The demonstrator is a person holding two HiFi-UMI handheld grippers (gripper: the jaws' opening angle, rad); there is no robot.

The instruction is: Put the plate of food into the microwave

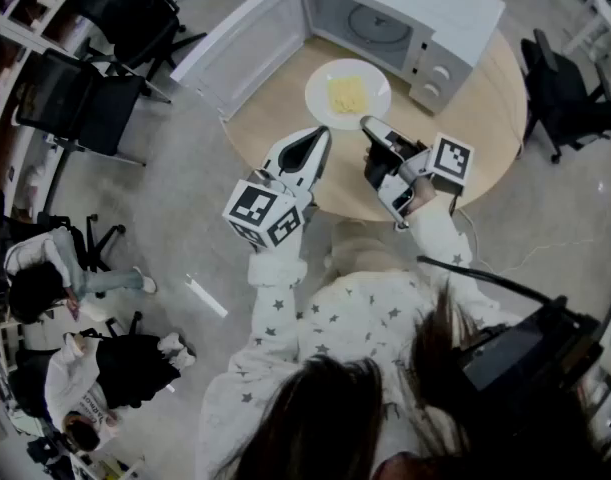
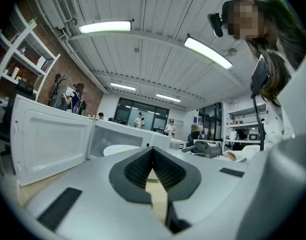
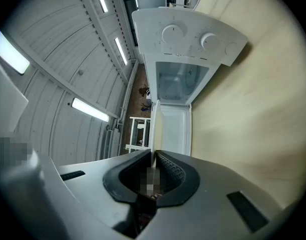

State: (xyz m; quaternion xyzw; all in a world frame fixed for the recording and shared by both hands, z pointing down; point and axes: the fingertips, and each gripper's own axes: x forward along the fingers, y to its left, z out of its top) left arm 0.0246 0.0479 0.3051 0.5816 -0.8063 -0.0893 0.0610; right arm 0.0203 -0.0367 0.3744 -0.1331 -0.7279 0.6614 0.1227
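Note:
A white plate (image 1: pixel 321 107) with yellow food (image 1: pixel 347 93) rests on the round wooden table (image 1: pixel 485 118), just in front of the white microwave (image 1: pixel 405 8), whose door (image 1: pixel 240 43) stands wide open to the left. My right gripper (image 1: pixel 366 123) is shut on the plate's near rim; in the right gripper view the rim shows as a thin white edge (image 3: pixel 154 129) between the closed jaws (image 3: pixel 154 153). My left gripper (image 1: pixel 323 134) is shut and empty, just left of the plate. The left gripper view shows its jaws (image 2: pixel 153 149) meeting, with the plate (image 2: pixel 117 149) beyond.
Black office chairs (image 1: pixel 95 98) stand left of the table, and another chair (image 1: pixel 565 98) to its right. People (image 1: pixel 65 268) are on the floor area at the lower left. The open door (image 2: pixel 47 141) juts past the table's left edge.

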